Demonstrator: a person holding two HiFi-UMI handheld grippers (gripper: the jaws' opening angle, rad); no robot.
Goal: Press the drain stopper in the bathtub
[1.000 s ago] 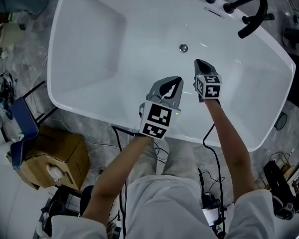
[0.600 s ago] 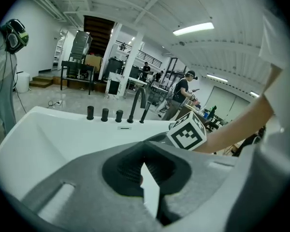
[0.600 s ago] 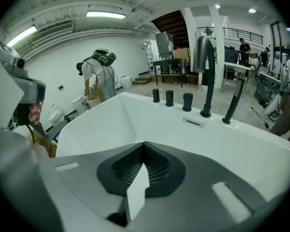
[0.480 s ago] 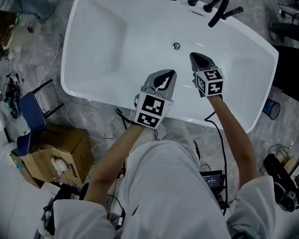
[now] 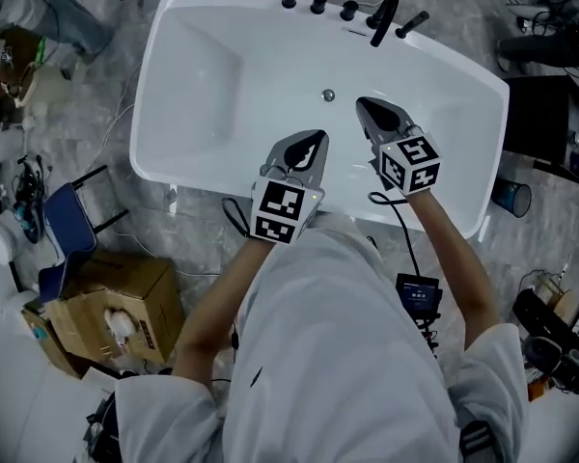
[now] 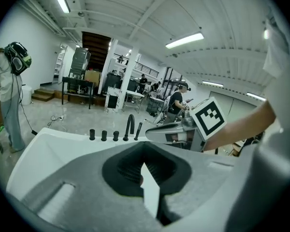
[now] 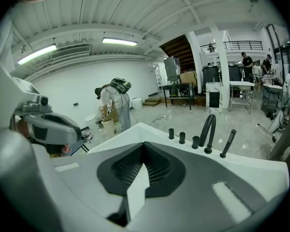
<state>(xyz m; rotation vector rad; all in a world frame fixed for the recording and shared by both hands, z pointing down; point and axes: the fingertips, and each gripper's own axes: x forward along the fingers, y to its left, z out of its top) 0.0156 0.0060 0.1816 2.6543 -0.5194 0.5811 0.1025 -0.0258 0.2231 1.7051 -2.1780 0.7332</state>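
The white bathtub fills the top of the head view, and its small round chrome drain stopper sits on the tub floor near the far wall. My left gripper hangs above the tub's near side, shut and holding nothing. My right gripper is shut and empty too, just right of and nearer than the stopper, well above it. Both gripper views look level across the tub's far rim. The stopper is hidden in them behind the shut left gripper and right gripper.
A black faucet and black knobs line the far rim. A cardboard box and a blue chair stand left of the tub. A small device with cables lies near it. A person stands beyond the tub.
The head view has pulled back and up, so the tub looks smaller. Both grippers have risen with it and stay shut over the tub's near half.
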